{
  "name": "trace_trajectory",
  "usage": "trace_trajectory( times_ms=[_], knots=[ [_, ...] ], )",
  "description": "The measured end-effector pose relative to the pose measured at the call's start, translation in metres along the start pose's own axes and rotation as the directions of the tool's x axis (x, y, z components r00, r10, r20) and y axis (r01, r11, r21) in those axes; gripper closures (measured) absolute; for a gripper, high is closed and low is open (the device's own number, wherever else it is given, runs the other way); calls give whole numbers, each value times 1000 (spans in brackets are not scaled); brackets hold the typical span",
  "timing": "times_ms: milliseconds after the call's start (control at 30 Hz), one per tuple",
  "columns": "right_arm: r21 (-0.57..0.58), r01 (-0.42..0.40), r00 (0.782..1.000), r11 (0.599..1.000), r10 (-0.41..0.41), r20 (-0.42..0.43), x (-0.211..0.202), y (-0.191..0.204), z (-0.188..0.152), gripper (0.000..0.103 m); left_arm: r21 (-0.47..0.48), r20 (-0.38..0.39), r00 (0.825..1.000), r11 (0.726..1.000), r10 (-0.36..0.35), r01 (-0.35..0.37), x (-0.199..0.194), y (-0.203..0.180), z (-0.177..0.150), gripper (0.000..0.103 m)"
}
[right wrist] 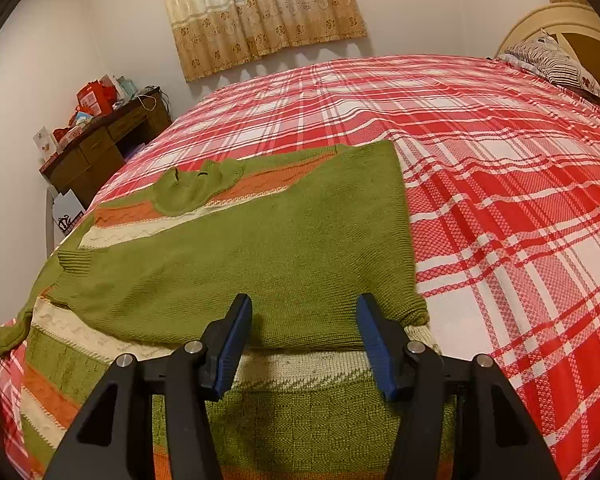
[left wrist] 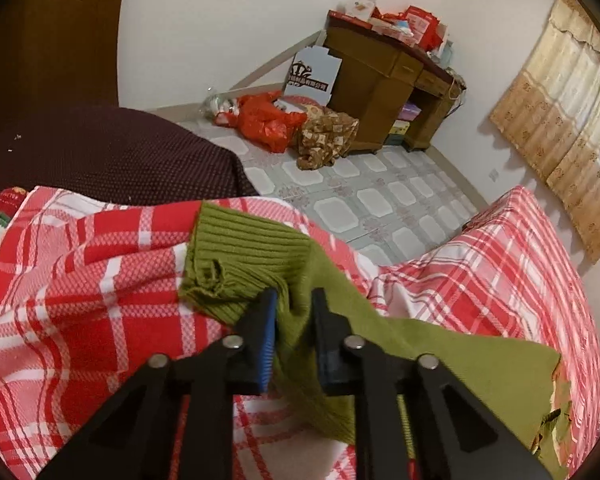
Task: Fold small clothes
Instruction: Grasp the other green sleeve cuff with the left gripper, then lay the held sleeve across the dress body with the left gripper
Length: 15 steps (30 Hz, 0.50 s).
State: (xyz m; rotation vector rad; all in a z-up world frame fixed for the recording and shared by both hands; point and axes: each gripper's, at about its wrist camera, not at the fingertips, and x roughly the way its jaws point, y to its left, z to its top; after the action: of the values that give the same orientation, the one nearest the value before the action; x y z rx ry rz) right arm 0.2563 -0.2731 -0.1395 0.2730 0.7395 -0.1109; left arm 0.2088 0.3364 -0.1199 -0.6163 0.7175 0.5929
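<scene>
We record even, warm indoor light in both views, with daylight glowing through the curtain (right wrist: 260, 8) at upper centre of the right wrist view and at the right edge of the left wrist view (left wrist: 568, 112), leaving soft scalloped shadows on the wall below its hem. We note strong fisheye bending and black vignetting at all corners. Focus is fair mid-frame; the near gripper fingers (right wrist: 232, 344) cast a faint shadow on the sweater (right wrist: 260, 248).

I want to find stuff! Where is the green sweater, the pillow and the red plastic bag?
green sweater (right wrist: 284, 248), right wrist view, on its plain green folded-over body.
pillow (right wrist: 556, 65), right wrist view, on its striped cover by the headboard.
red plastic bag (left wrist: 268, 120), left wrist view, on its crumpled middle, on the floor.
</scene>
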Motion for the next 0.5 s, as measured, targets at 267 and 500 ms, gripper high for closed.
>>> trace_trajectory(
  times_ms=[267, 500],
  knots=[
    [9, -10, 1000, 1000, 10, 4, 1, -2, 1, 47, 251, 227, 971, 968, -77, 18, -66, -70, -16, 91],
    [10, -11, 1000, 1000, 11, 4, 1, -2, 1, 47, 570, 212, 917, 805, -339, 166, -130, -170, -101, 91]
  ],
)
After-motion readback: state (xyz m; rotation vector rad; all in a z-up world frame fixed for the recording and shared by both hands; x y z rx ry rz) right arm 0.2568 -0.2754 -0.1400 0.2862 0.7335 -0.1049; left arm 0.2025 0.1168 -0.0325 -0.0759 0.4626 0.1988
